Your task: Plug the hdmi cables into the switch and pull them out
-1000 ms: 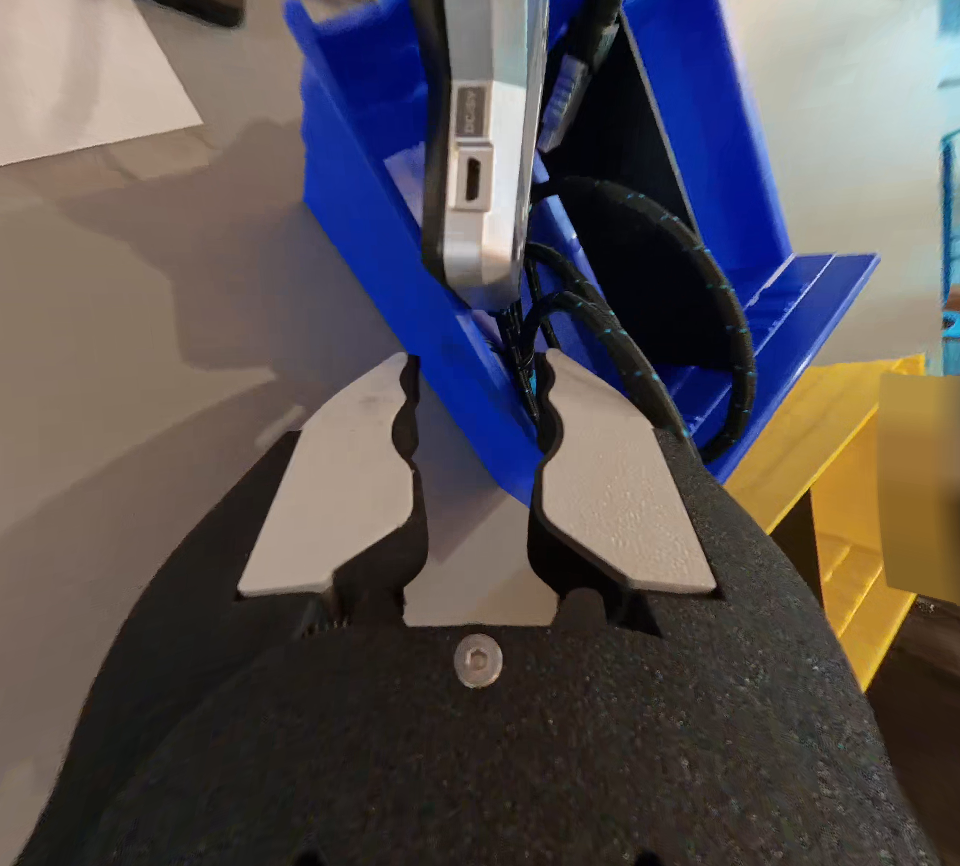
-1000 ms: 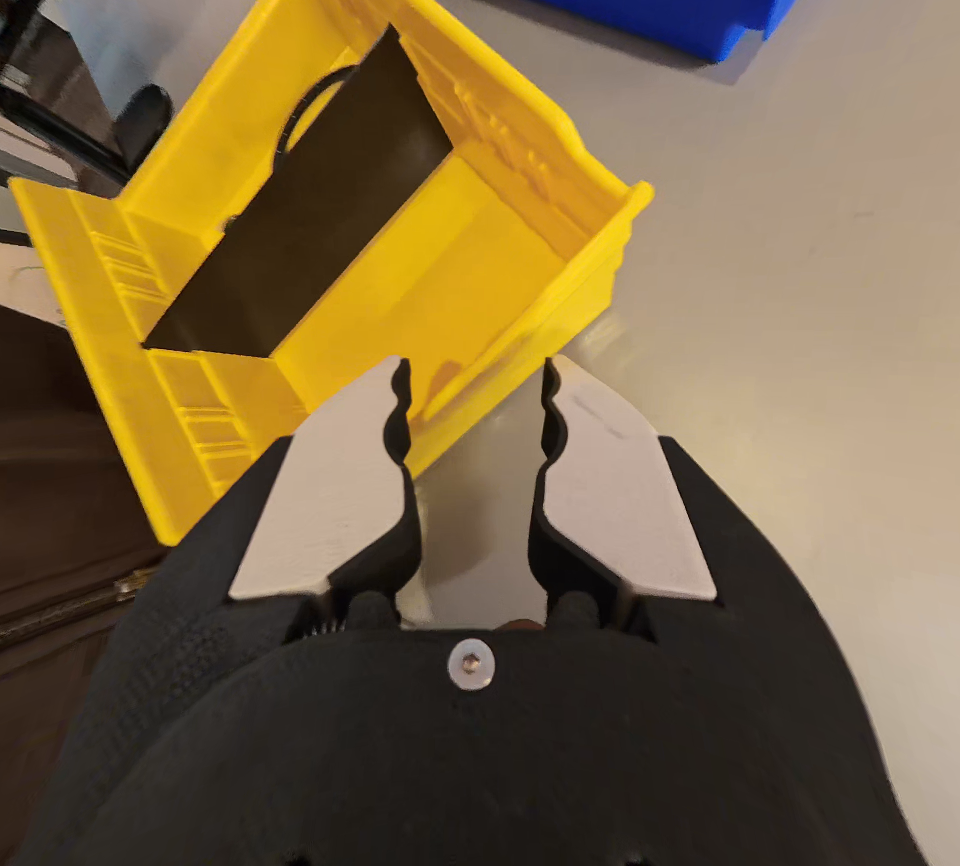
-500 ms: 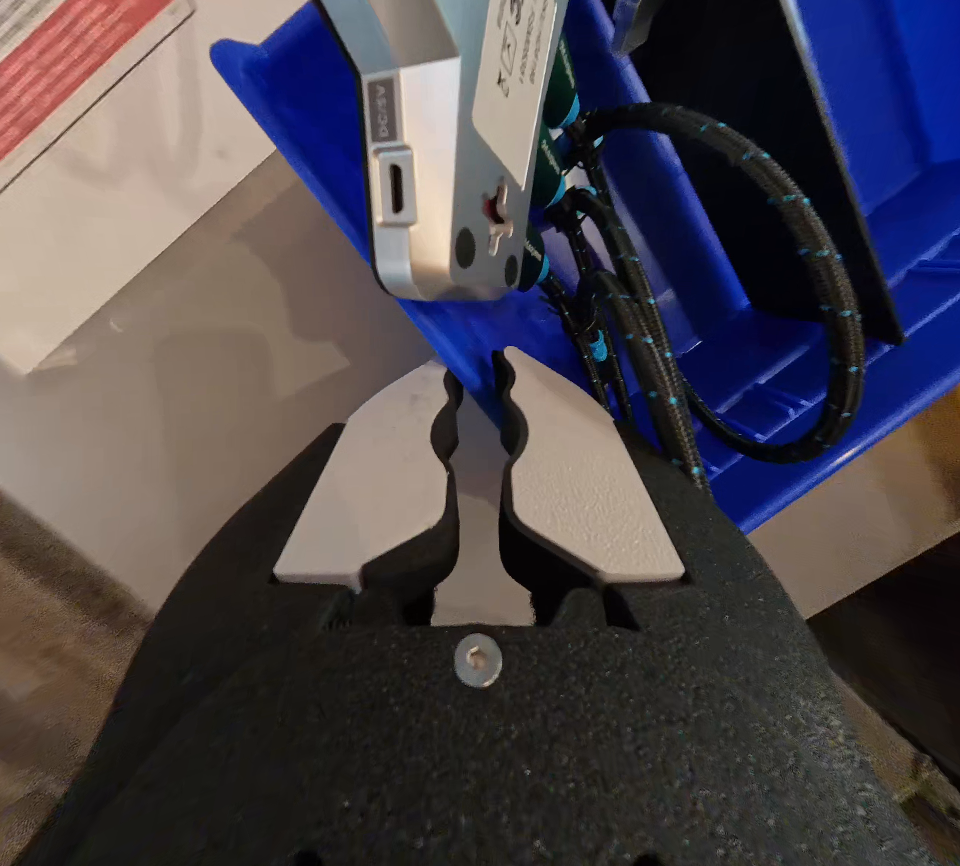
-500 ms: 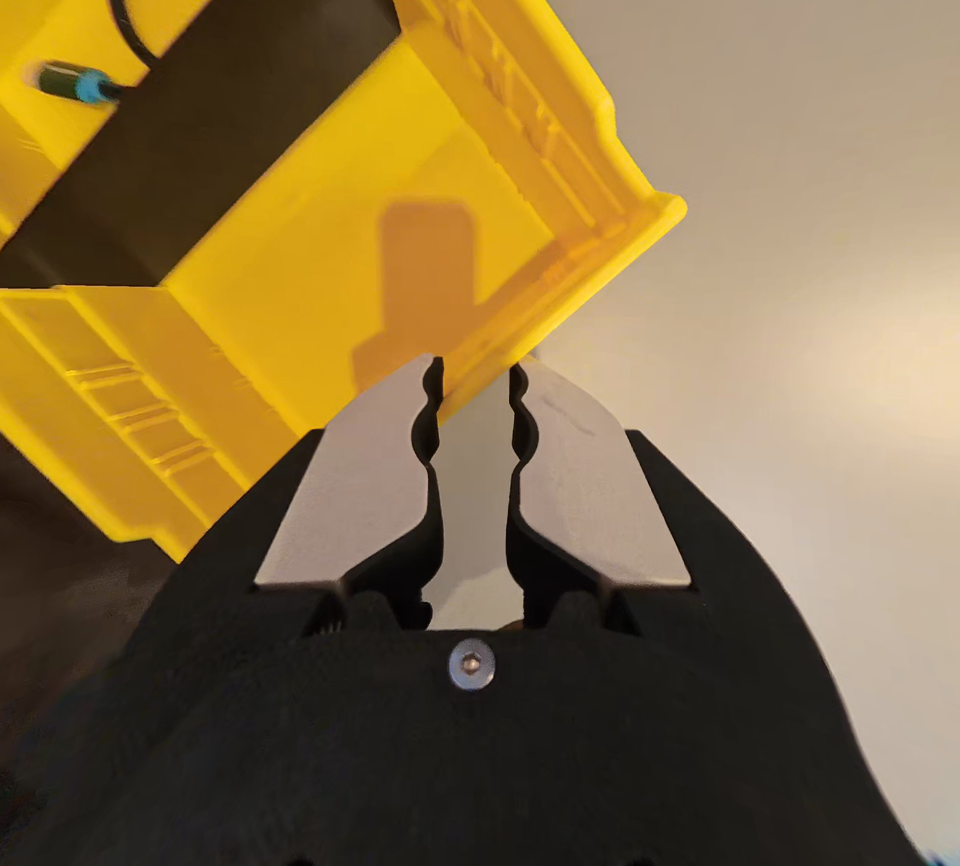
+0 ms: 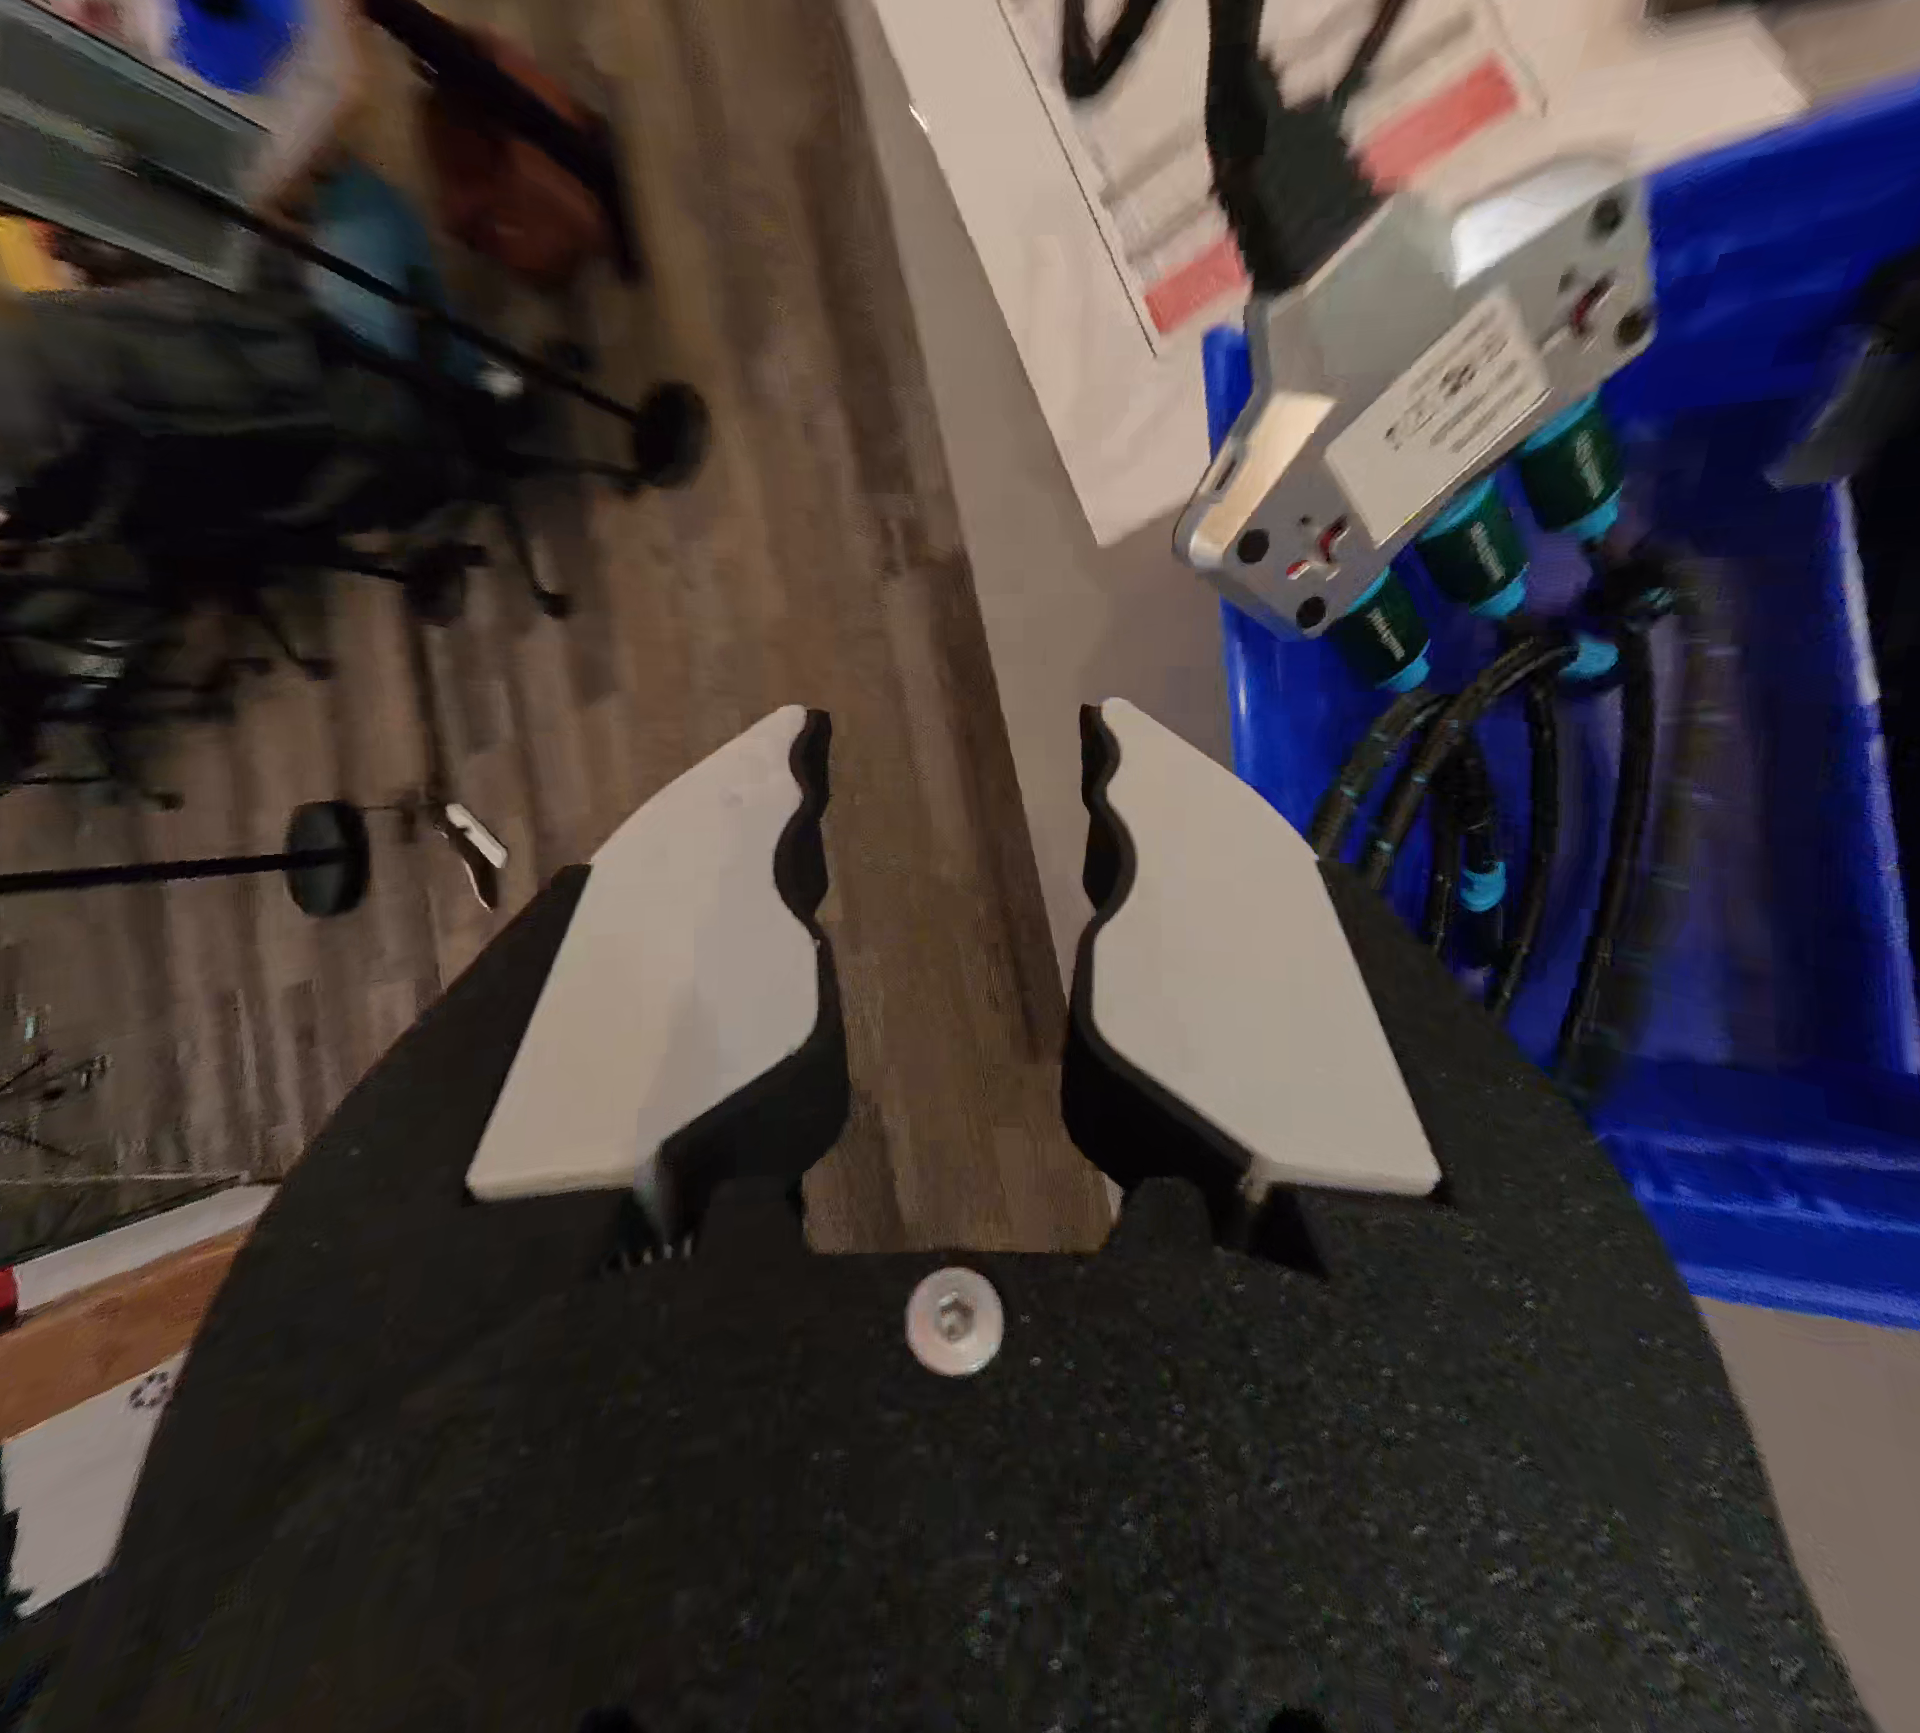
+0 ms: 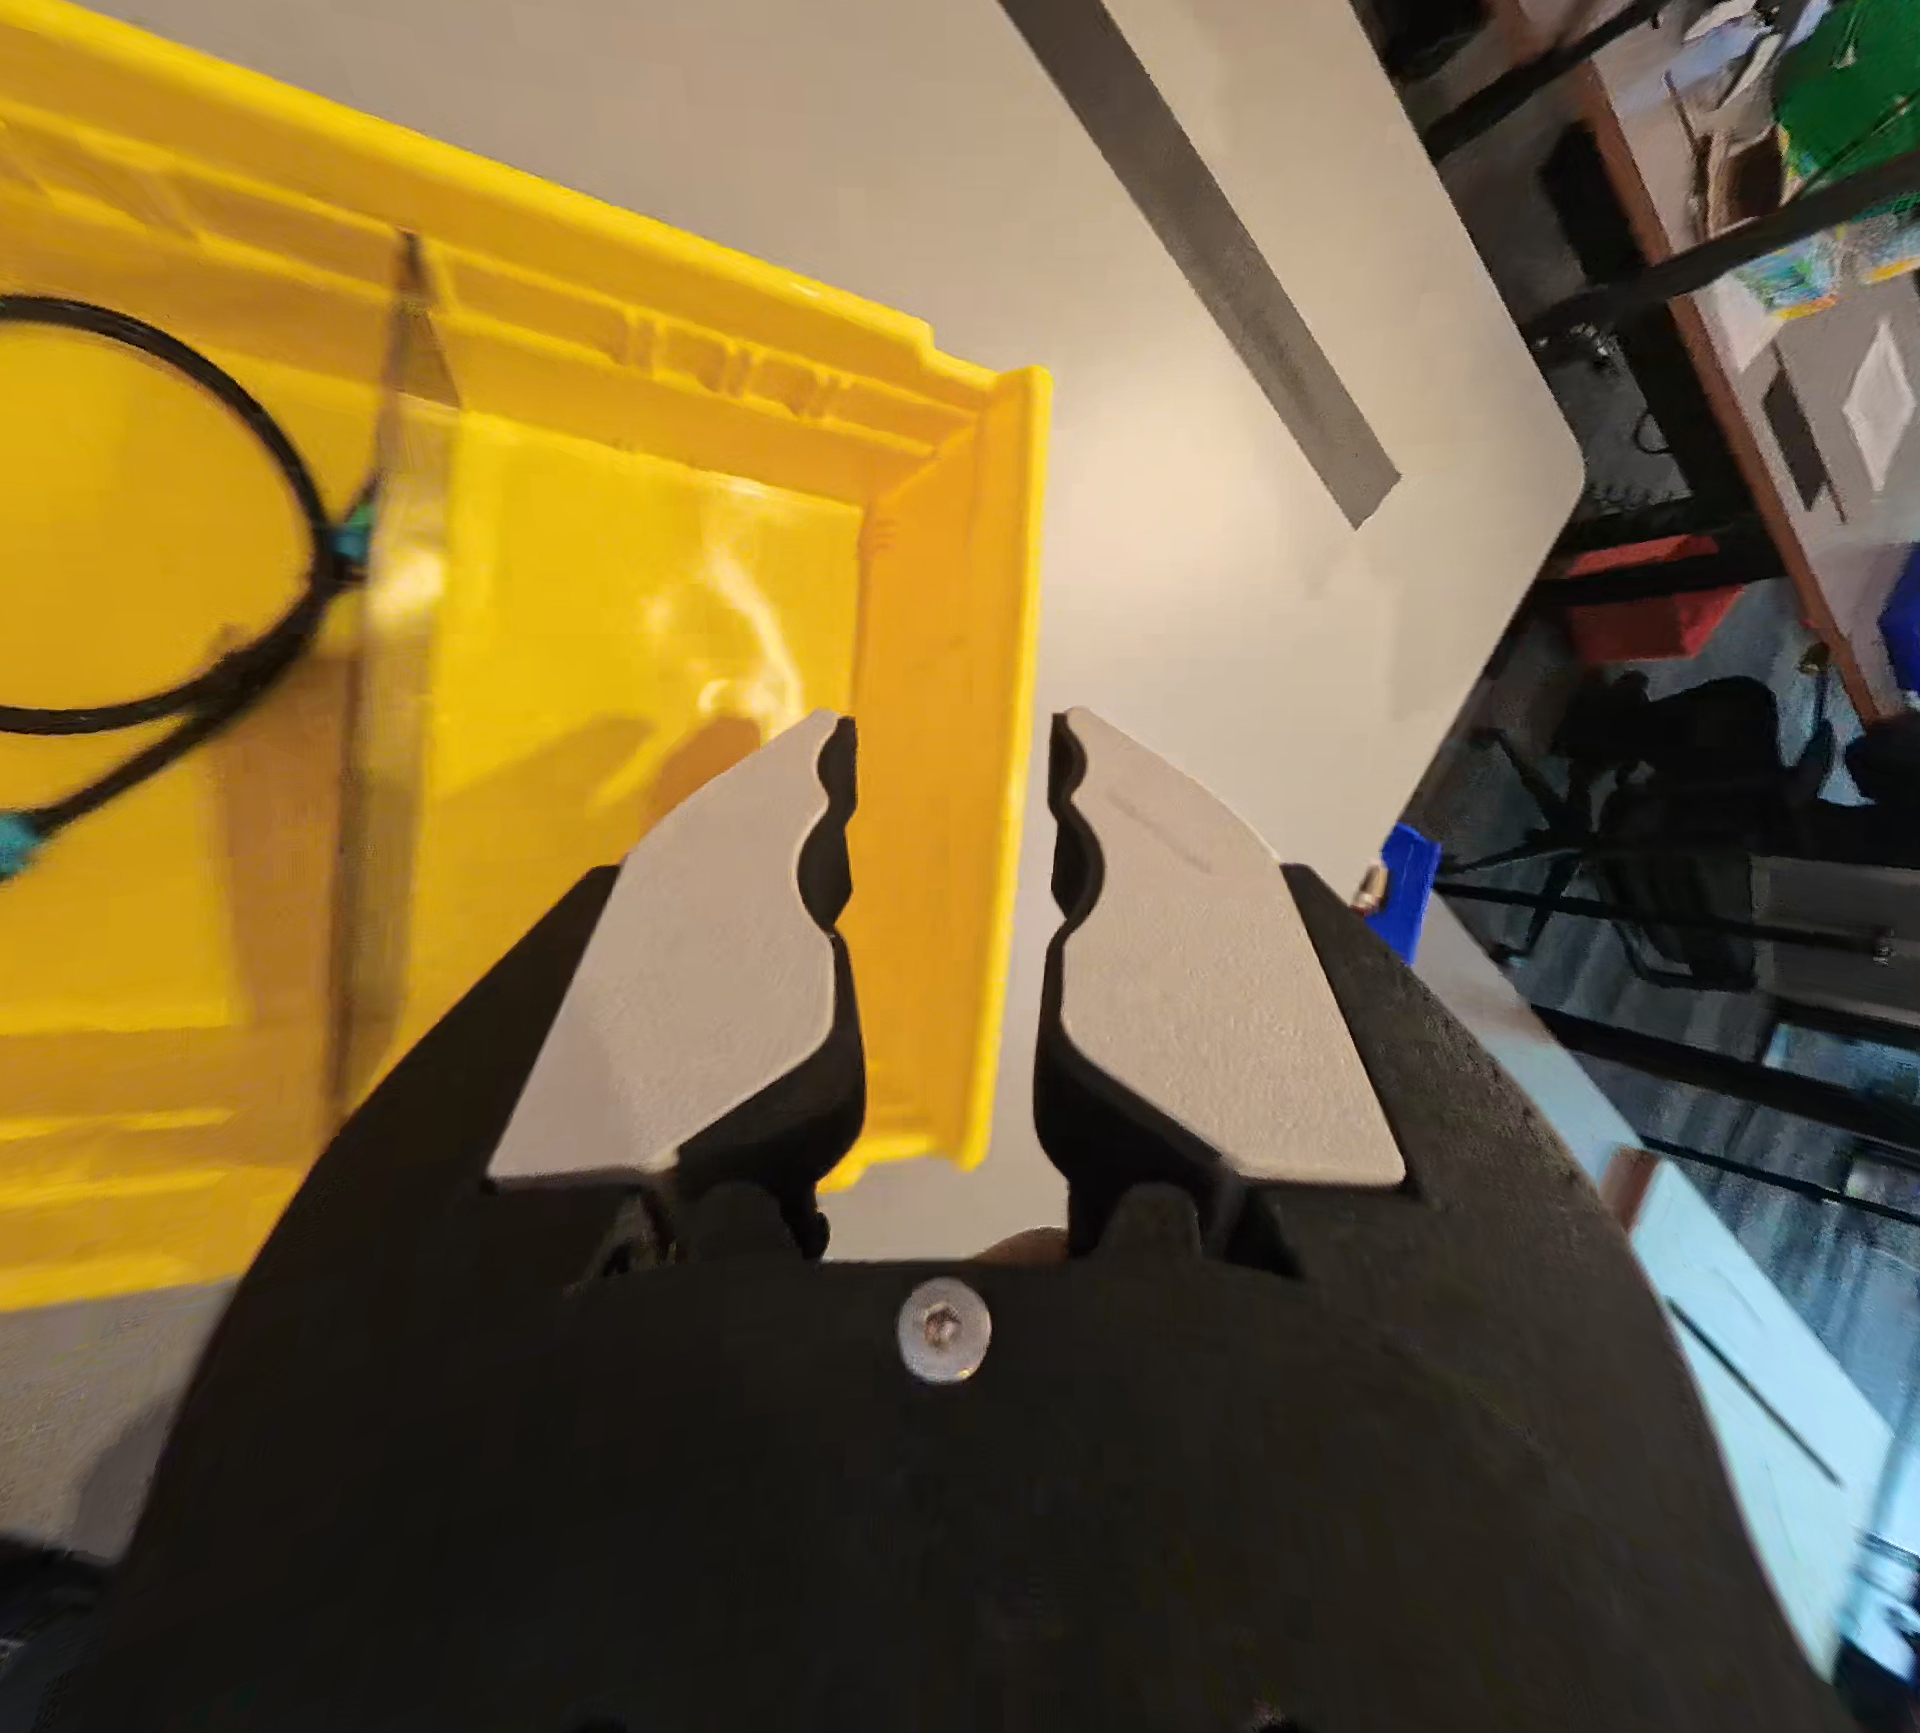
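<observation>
Two views. Left wrist: the left tool (image 5: 954, 722) gapes empty over the bench (image 5: 1091, 613) edge, near the silver box (image 5: 1423, 405) above the blue bin (image 5: 1766, 1164). Right wrist: the right tool (image 6: 953, 727) gapes empty, straddling without touching the yellow bin (image 6: 935, 644) wall; a black cable (image 6: 208, 623) lies inside.

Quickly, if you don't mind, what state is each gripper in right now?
Left gripper: open, holding nothing; wooden floor shows between its fingers.
Right gripper: open, holding nothing, above the end wall of the yellow plastic bin.
</observation>
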Demonstrator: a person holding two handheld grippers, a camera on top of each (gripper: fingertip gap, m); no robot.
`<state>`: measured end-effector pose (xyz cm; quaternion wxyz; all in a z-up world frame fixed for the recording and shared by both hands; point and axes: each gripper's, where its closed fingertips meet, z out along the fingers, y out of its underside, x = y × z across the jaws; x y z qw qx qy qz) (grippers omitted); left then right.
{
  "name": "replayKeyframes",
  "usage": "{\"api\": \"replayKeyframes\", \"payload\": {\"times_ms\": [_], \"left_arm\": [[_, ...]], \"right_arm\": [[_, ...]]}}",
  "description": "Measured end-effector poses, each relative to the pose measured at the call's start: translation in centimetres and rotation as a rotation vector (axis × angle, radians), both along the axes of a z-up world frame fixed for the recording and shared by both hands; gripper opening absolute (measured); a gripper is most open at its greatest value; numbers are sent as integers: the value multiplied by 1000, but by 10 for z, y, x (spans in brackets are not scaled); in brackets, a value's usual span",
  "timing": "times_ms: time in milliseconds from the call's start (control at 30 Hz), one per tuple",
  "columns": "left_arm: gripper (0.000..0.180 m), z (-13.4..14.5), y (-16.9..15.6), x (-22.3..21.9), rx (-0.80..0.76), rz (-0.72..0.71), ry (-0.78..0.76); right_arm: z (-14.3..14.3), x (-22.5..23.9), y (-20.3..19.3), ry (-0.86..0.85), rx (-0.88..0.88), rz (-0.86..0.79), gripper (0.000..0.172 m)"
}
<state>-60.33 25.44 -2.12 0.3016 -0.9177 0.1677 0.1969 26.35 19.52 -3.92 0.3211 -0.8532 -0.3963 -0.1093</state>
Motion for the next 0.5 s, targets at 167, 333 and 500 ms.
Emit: {"api": "replayKeyframes", "payload": {"times_ms": [167, 333, 500], "left_arm": [[51, 39, -68, 122, 169, -124, -233], [64, -27, -136, 203, 100, 42, -408], [78, -48, -149, 221, 235, 256, -608]], "right_arm": [[0, -28, -88, 216, -10, -1, 39], [-35, -37, -143, 275, -46, -170, 55], [-51, -43, -164, 454, -81, -385, 71]]}}
